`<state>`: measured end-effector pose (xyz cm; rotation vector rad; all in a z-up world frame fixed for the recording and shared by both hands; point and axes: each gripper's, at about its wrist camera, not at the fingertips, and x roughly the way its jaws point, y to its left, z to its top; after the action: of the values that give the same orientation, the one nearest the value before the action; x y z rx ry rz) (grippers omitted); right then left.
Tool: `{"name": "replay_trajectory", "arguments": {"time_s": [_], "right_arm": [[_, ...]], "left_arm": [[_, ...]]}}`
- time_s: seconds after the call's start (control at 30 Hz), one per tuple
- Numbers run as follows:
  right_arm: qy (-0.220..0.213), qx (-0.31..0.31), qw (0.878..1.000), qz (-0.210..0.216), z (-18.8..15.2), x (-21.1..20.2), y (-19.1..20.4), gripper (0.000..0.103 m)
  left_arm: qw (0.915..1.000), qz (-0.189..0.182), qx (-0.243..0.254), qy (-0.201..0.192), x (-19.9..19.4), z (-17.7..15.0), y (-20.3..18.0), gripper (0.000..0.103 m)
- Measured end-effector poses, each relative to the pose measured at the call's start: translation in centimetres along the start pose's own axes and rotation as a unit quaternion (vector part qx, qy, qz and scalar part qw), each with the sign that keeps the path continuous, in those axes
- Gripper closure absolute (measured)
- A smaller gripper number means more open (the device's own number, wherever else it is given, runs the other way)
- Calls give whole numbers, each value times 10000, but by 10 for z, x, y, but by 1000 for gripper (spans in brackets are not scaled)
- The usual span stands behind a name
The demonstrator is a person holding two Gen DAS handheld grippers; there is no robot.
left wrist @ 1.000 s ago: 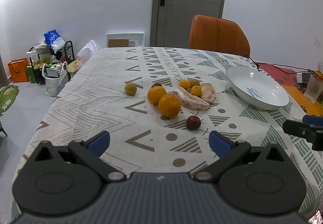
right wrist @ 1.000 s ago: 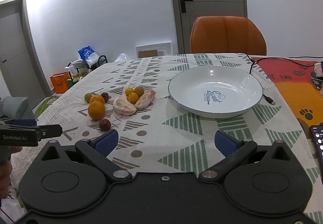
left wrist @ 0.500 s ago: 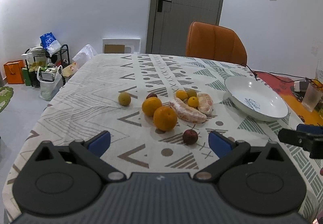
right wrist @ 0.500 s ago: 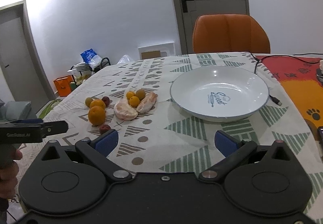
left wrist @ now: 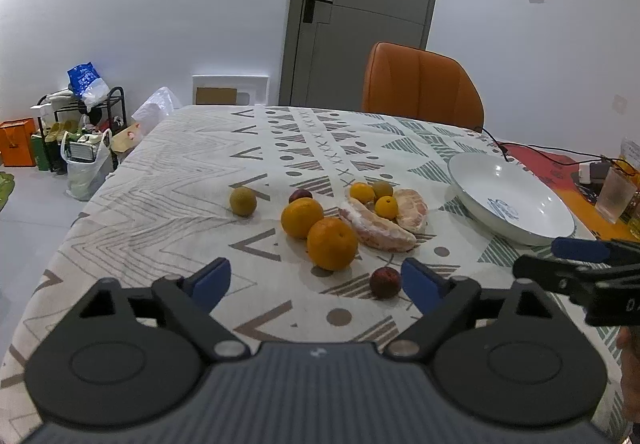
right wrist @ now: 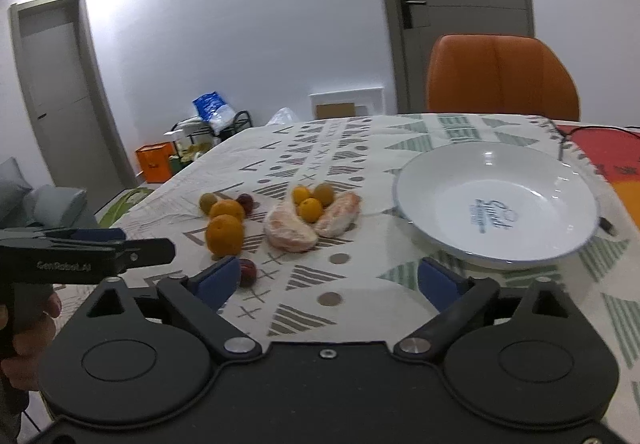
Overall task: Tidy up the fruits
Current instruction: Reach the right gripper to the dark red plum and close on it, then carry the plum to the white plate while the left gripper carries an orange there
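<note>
We've got both grippers wide open and empty, and the small red fruit [left wrist: 385, 282] sits on the tablecloth [left wrist: 168, 187] just inside our left gripper's [left wrist: 316, 280] right finger, so left is nearer than our right gripper [right wrist: 328, 278].

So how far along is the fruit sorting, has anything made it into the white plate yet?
Nothing looks done: the white plate with blue lettering is empty. Nothing is in hand either; the left tool and right tool are both open. All the fruit is left on the patterned tablecloth: two large oranges, peeled pomelo segments, small yellow citrus, dark red plums and a greenish round fruit.
</note>
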<state>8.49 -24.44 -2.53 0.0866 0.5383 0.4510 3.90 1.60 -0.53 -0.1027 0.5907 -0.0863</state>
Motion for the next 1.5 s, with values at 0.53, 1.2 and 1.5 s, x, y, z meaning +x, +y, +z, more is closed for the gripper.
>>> {"name": "replay_trajectory", "arguments": {"time_s": [0.53, 1.2, 1.5], "right_arm": [[463, 4, 9975, 531, 2, 47, 21, 37], [856, -219, 9928, 813, 5, 88, 37, 81], [720, -107, 9950, 678, 12, 78, 21, 81]], "left_arm": [[9998, -57, -164, 41, 18, -1, 26, 29], [9991, -218, -346, 105, 35, 4, 43, 40], [9988, -393, -216, 176, 52, 12, 25, 40]]}}
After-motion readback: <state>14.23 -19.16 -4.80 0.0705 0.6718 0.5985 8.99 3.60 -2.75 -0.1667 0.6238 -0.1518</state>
